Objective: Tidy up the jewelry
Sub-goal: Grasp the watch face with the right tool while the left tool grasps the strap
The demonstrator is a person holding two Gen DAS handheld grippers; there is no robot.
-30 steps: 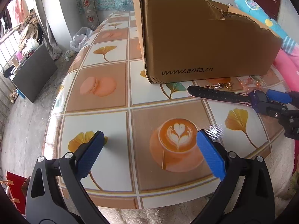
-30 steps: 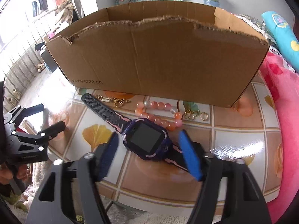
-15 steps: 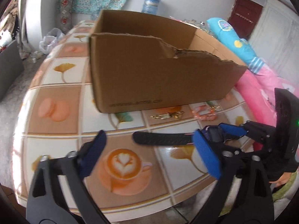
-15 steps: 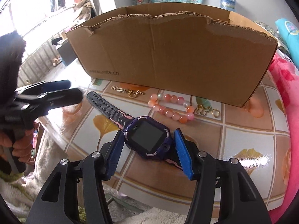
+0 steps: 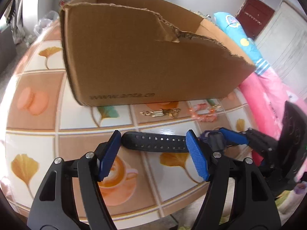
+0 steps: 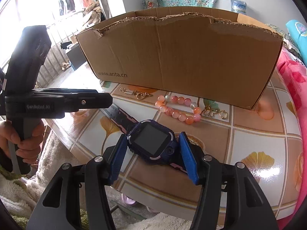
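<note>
We start with the tabletop (image 6: 255, 143), tiled in leaf and coffee-cup prints, which carries everything. On it stands the cardboard box (image 6: 182, 57), torn along its top edge; we take it as our landmark. Well in front of the box, near the tabletop's edge, lies the purple smartwatch (image 6: 151, 140), its dark strap (image 5: 155, 141) stretched flat. Our right tongs (image 6: 153, 153) grip the watch case, both blue pads pressing its sides. Our left tongs (image 5: 153, 155) straddle the strap's free end and are closing, pads not yet pressing it. Between watch and box lies the pink bead bracelet (image 6: 178, 109). Just in front of the box are the gold chain (image 6: 136, 93) and small gold rings (image 6: 214, 112).
</note>
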